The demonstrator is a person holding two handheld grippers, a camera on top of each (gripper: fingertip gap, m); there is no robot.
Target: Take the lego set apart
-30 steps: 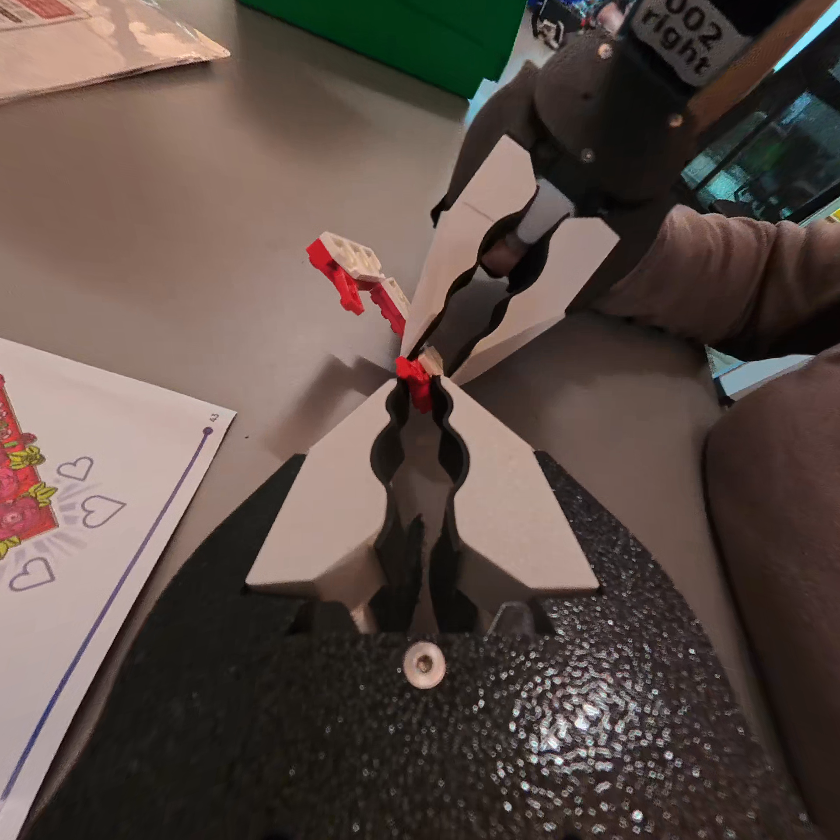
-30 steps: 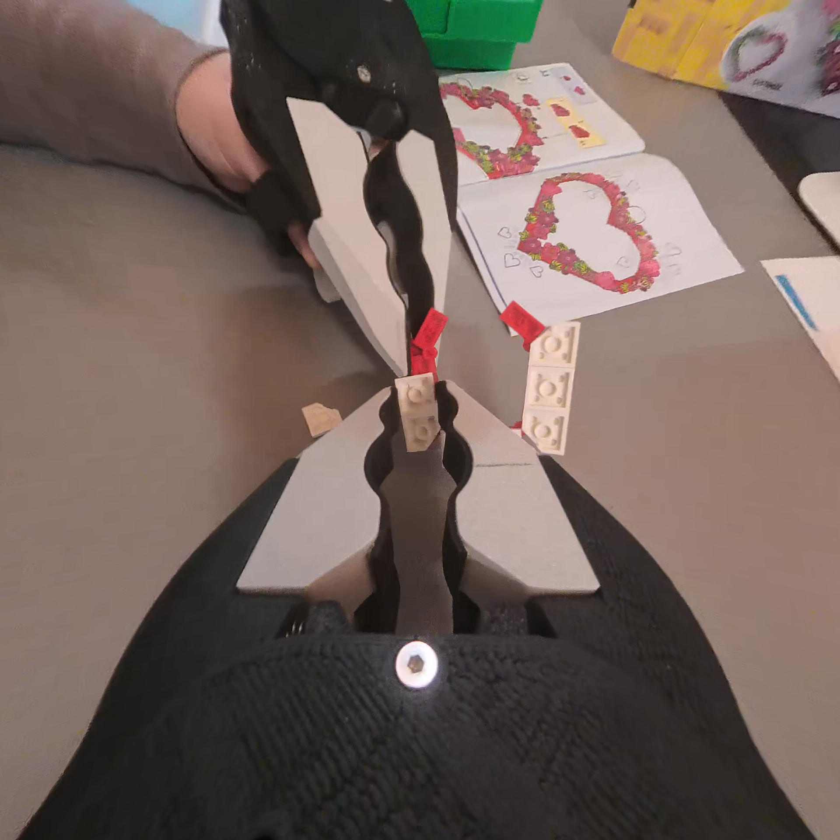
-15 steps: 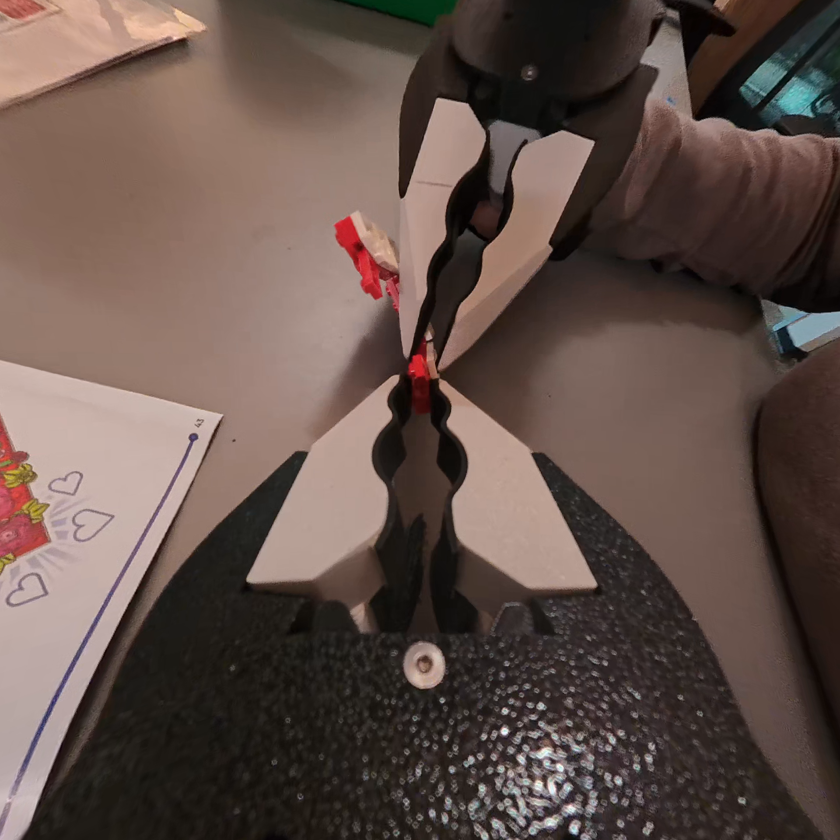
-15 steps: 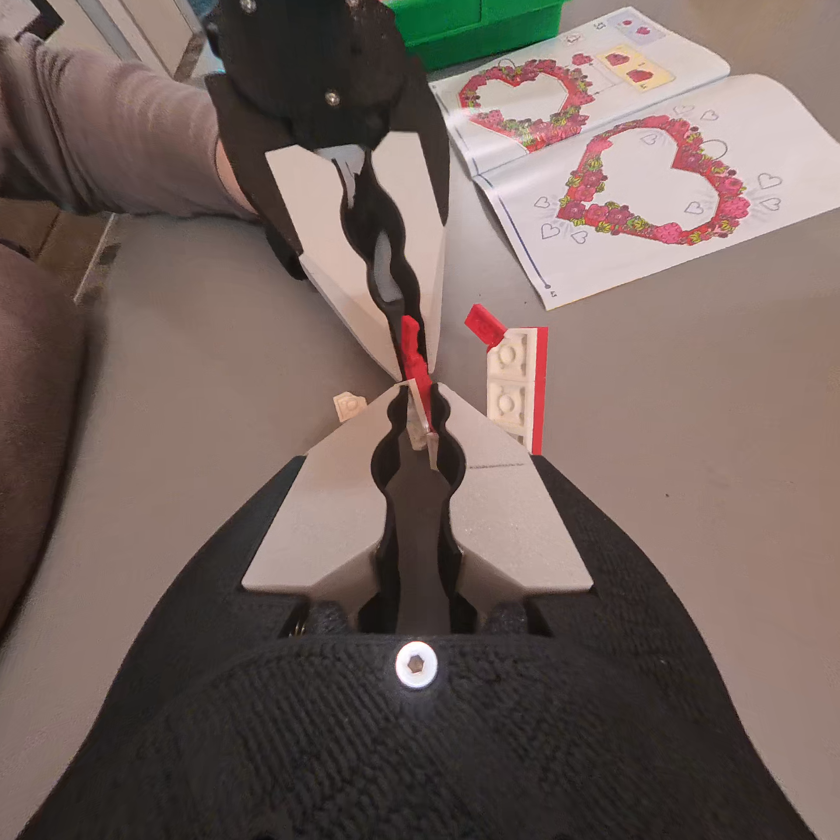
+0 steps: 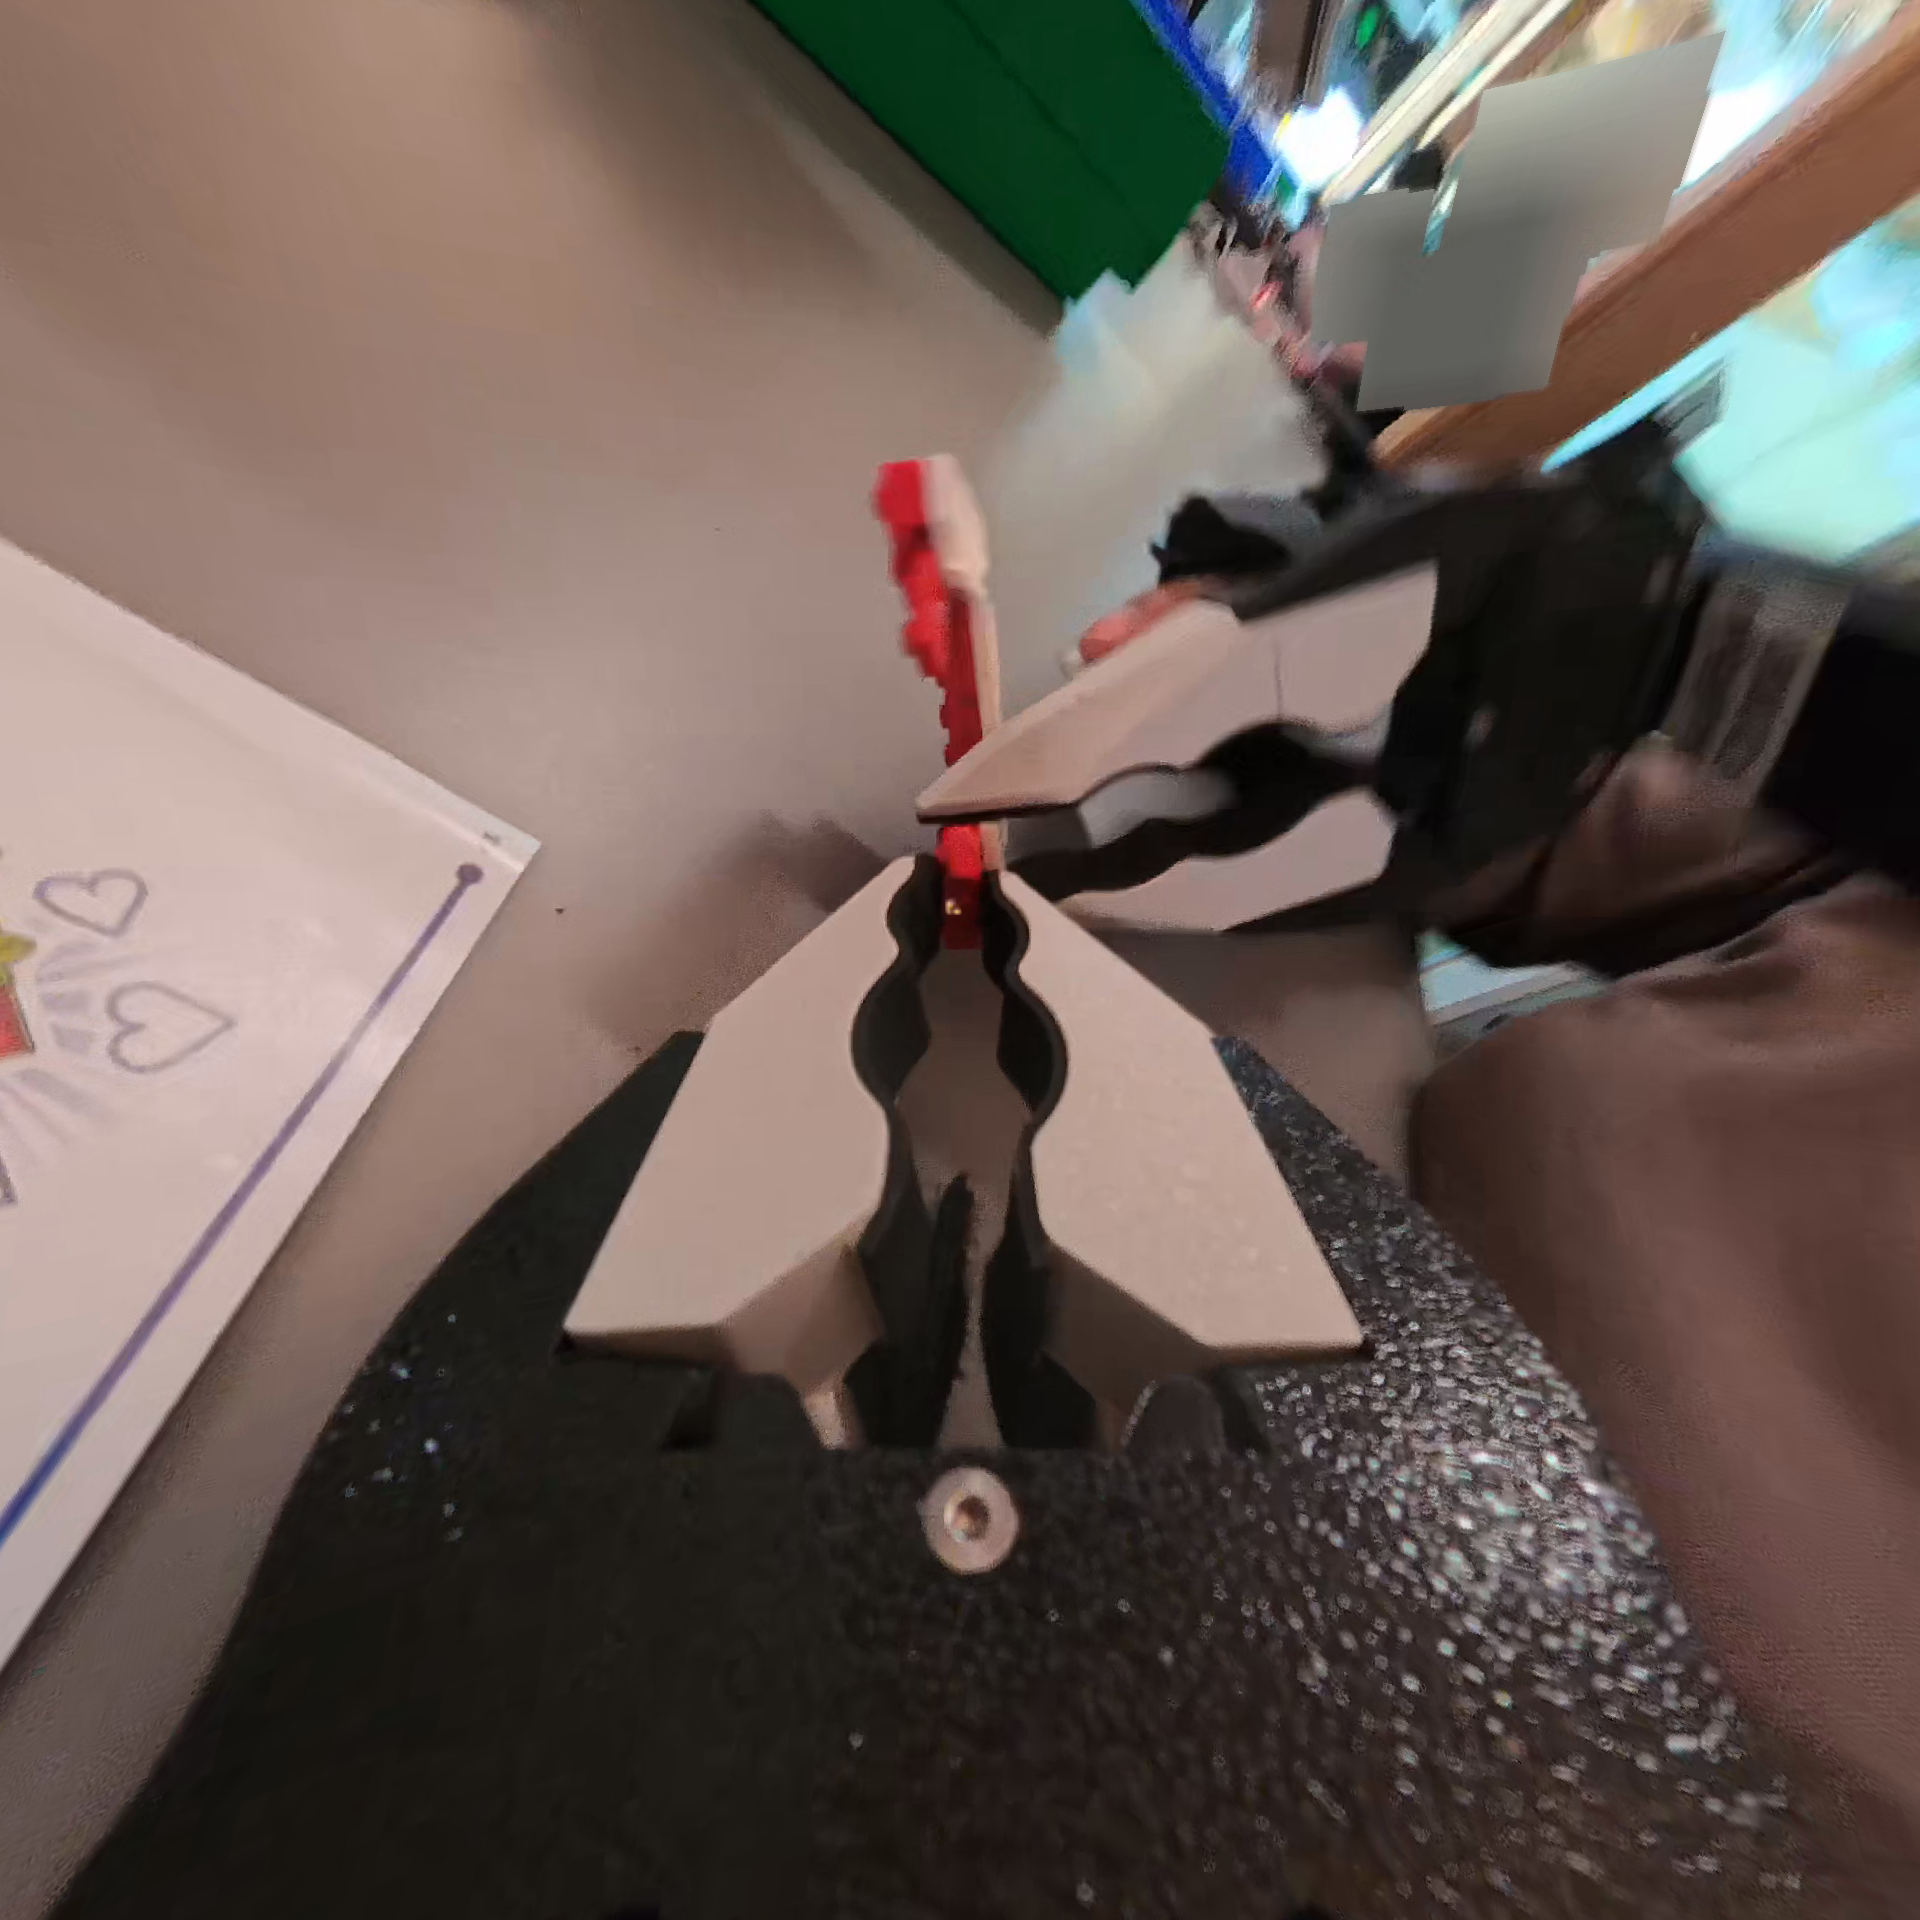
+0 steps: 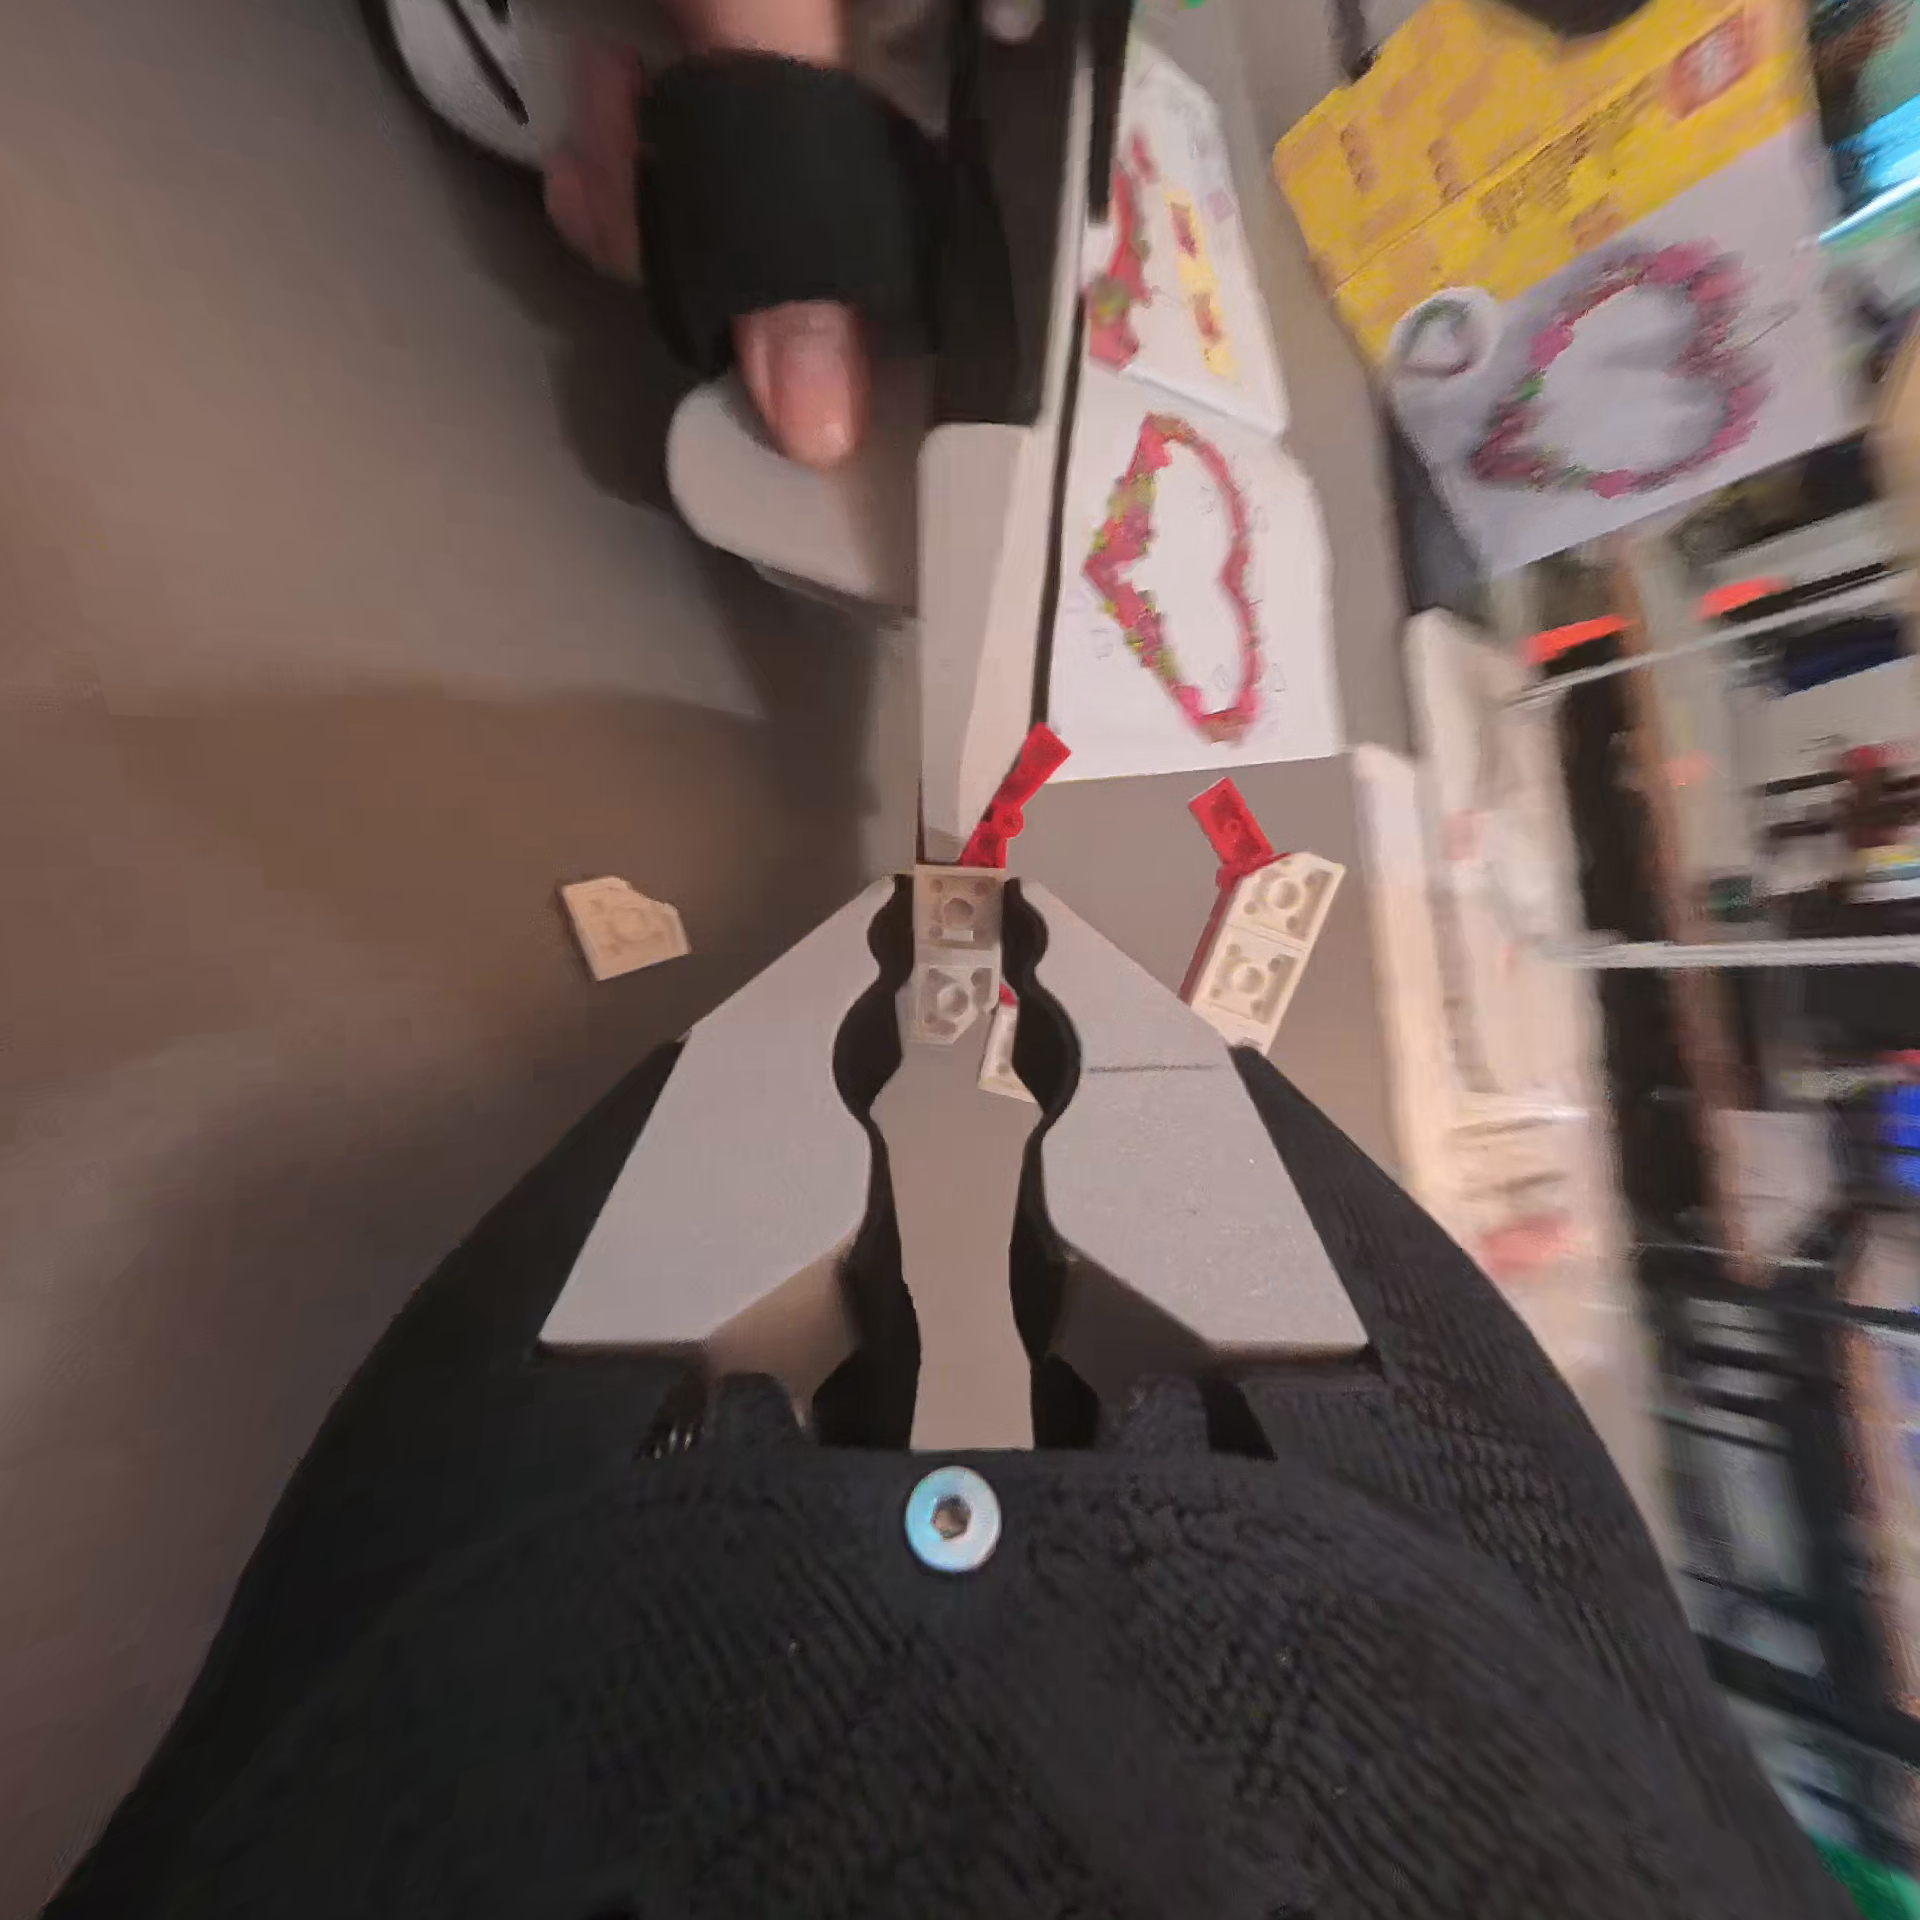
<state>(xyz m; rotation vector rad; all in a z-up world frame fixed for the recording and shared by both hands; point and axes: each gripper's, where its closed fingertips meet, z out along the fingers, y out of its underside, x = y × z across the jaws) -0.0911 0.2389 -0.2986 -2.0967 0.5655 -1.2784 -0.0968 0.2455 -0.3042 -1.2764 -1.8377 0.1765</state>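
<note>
In the left wrist view, the left gripper [image 5: 956, 894] has its jaws clenched on the red end of the lego piece [image 5: 951, 613], a thin red and white strip that stands upright above the tips, off the grey desk [image 5: 416, 416]. The right gripper [image 5: 997, 805] comes in from the right, lying almost flat, and its jaws close on the same piece just above the left tips, so the two grippers nearly touch. A booklet [image 5: 208, 987] with small hearts lies on the desk at the left, and a green box [image 5: 1018, 135] stands far behind. In the right wrist view, the right gripper [image 6: 956, 894] has its jaws grasping white plates [image 6: 951, 956] of the piece, which show round studs between the tips. A red plate [image 6: 1013, 800] goes from them up into the left gripper [image 6: 1023, 769], seen edge-on just beyond, with its jaws shut on this plate; a thumb [image 6: 805, 379] of the person rests on its side. Another part with white plates and a red plate [image 6: 1252, 925] shows just right of the tips; I cannot tell whether it joins the held piece. One loose white plate [image 6: 621, 925] lies on the desk at the left. The open booklet [image 6: 1184, 582] and a yellow box [image 6: 1538, 187] are far at the right, blurred.
</note>
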